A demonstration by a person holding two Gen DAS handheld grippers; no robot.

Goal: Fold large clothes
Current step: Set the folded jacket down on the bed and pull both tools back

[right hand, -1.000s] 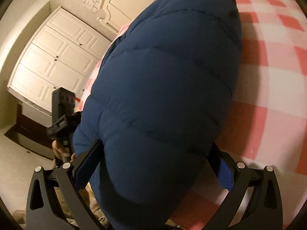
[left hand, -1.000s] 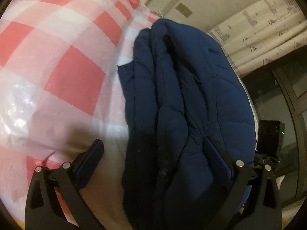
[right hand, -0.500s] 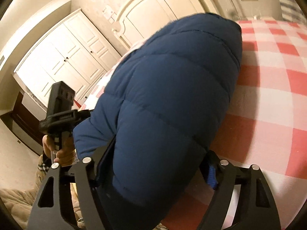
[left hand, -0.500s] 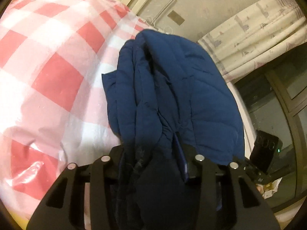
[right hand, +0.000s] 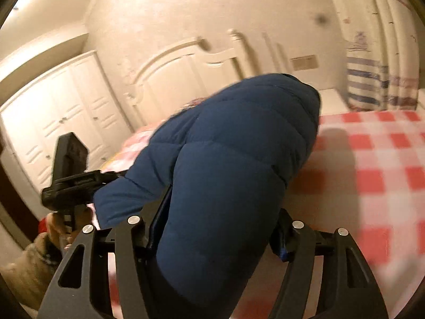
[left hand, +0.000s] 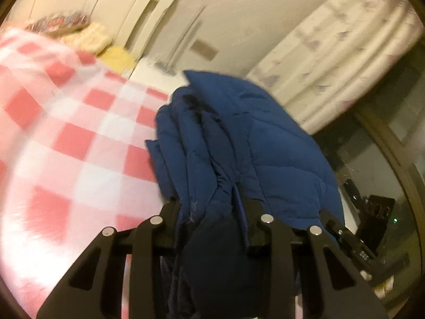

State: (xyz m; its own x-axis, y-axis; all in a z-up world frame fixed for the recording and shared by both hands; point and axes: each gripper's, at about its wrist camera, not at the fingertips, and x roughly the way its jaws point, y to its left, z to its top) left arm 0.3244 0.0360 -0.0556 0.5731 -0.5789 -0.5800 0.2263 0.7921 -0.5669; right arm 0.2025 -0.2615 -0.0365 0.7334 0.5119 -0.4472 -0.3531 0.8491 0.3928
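I have the left claw (left hand: 209, 212) clamped on the bunched, layered edge of the blue padded jacket (left hand: 239, 143); its jaws have just been closing and now sit narrow, with the fabric squeezed between the pads. My right claw (right hand: 217, 226) grips the jacket (right hand: 233, 159) too, on a much thicker, rounded fold, so its jaws stand about half apart with the padding bulging between them; they too have just been closing. The jacket stretches away from both claws toward the far end of the bed (left hand: 66, 138), which is covered in a red and white checked sheet (right hand: 377, 159). Its far end seems to rest on or close above the sheet, though blur keeps me from telling which.

In the right wrist view I can see the left claw's black body (right hand: 69, 180) at the left edge of the jacket, with a hand (right hand: 58, 223) and a light fleecy sleeve (right hand: 29, 268) beneath it. Behind the bed are a white headboard (right hand: 180, 69) and a white wardrobe (right hand: 58, 106); patterned curtains (left hand: 345, 53) hang at the far right.
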